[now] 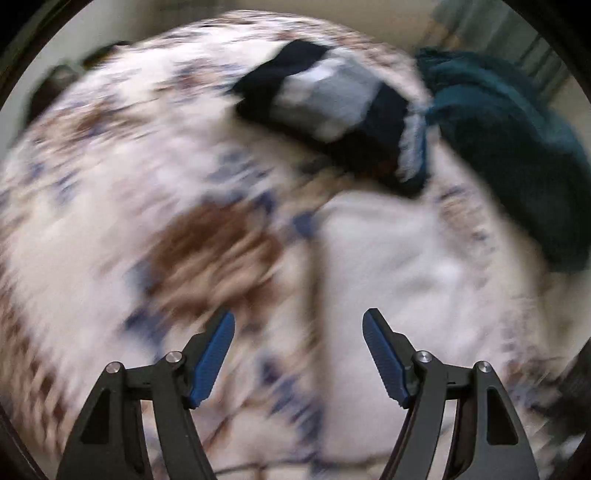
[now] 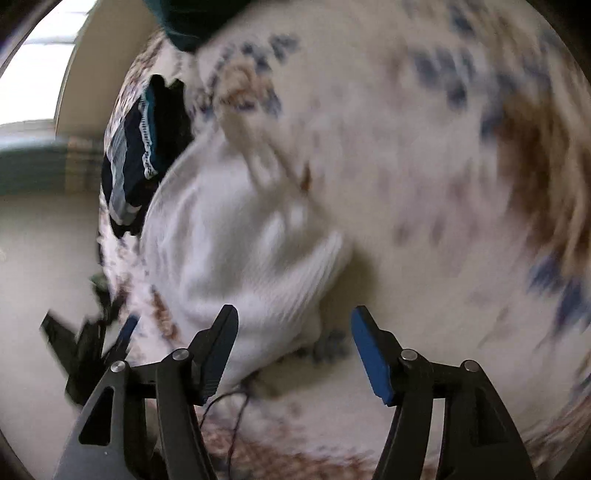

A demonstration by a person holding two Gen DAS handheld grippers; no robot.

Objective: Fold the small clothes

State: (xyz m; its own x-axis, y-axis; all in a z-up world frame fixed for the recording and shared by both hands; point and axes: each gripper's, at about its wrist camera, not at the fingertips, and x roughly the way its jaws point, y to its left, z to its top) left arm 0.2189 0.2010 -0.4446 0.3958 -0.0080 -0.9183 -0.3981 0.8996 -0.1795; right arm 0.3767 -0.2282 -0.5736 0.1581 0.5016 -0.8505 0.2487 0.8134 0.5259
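Note:
A white garment [image 1: 399, 266] lies on a floral bedspread [image 1: 147, 166], just ahead of my left gripper [image 1: 298, 326], which is open and empty above the cloth. In the right wrist view the same white ribbed garment [image 2: 236, 236] lies crumpled ahead and left of my right gripper [image 2: 294, 321], which is open and empty. A dark navy and grey folded garment [image 1: 332, 107] lies beyond the white one; it also shows in the right wrist view [image 2: 129, 166]. Both views are motion-blurred.
A dark teal garment [image 1: 509, 147] lies at the right of the bedspread, seen at the top of the right wrist view [image 2: 192, 22]. The left gripper [image 2: 92, 343] shows at the bed edge. Pale floor [image 2: 37, 258] lies beyond the edge. A thin black cable [image 2: 236, 402] runs below.

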